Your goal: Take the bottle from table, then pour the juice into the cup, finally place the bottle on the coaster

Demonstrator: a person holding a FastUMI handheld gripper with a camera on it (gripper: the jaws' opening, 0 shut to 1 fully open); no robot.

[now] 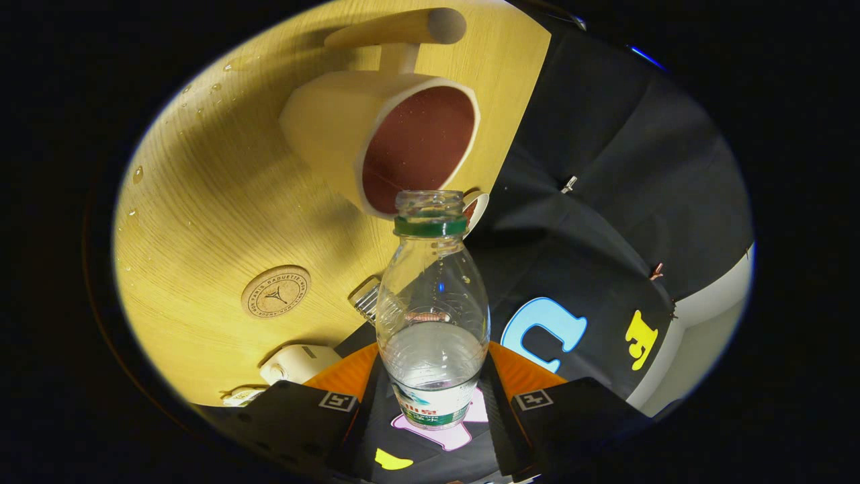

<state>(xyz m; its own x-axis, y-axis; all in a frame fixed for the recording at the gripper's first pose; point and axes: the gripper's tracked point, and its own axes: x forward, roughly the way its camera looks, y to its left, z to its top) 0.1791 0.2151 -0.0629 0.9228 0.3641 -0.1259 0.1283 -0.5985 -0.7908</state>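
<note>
Bottle tipped toward the cup as the pour gets under way

The gripper (433, 393) is clamped on the uncapped bottle (431, 316), its mouth at the cup (386, 138) rim; further tilt seems needed, before moving to the coaster (275, 291) nearby

gripper view | rides the gripper (430, 403) | faces forward along its fingers, rolled sideways | close on bottle (431, 316), table (201, 202) beyond

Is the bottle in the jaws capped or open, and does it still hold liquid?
Open: the bottle, held between the shut jaws, has a bare mouth above its green neck ring. Clear liquid fills its lower part.
</note>
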